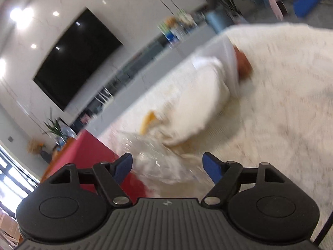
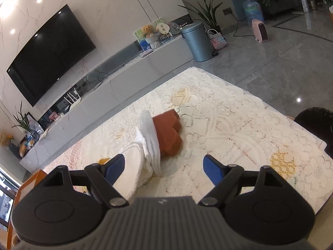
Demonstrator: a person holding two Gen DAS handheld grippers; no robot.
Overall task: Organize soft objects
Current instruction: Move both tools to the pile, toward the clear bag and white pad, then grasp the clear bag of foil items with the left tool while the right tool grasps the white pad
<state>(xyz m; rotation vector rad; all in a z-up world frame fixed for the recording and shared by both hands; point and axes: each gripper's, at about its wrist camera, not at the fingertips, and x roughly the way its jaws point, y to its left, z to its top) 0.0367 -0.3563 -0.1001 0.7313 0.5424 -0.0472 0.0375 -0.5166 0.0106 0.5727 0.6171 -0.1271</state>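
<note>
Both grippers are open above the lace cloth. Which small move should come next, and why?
Probably ease the right gripper forward and close it on the white folded cloth. Its jaws stand open with nothing pressed between them, and the cloth lies just ahead, against the brown block on the lace tablecloth.

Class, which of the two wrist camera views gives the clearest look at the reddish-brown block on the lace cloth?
The right wrist view: the reddish-brown block is sharp, its stepped shape clear, lying beside white fabric on the lace cloth. In the left wrist view it is a motion-blurred orange-brown patch, mostly hidden behind the white fabric.
</note>
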